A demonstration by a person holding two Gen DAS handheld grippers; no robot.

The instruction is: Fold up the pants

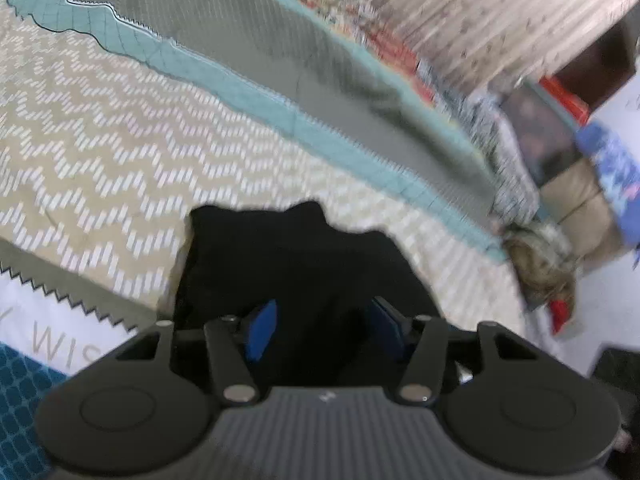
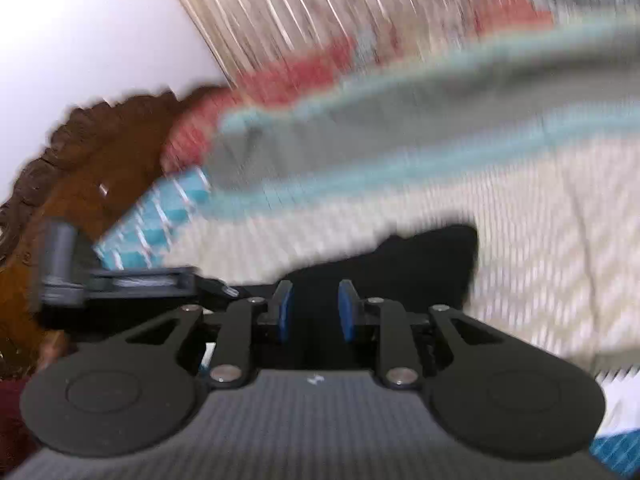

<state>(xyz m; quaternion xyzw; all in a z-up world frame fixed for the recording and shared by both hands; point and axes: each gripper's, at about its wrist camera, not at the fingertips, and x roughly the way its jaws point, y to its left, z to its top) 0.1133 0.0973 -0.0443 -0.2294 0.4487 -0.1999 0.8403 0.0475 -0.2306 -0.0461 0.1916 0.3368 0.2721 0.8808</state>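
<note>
The black pants [image 1: 288, 248] lie bunched on a bed with a beige zigzag cover [image 1: 120, 152]. My left gripper [image 1: 325, 312] sits low over them, its blue pads [image 1: 262, 332] well apart. Black fabric lies under and between them, but neither pad presses on it. In the blurred right wrist view the pants [image 2: 420, 264] run from my right gripper [image 2: 315, 300] up to the right. Its blue pads [image 2: 285, 312] stand close together with black fabric filling the narrow gap.
A grey blanket with teal borders [image 1: 280, 60] crosses the bed behind the pants, with a striped curtain [image 1: 480, 12] beyond. A carved wooden headboard [image 2: 80, 168] and a grey-black piece of gear [image 2: 100, 276] are left of the right gripper. Piled cloth and boxes [image 1: 560, 152] stand past the bed's edge.
</note>
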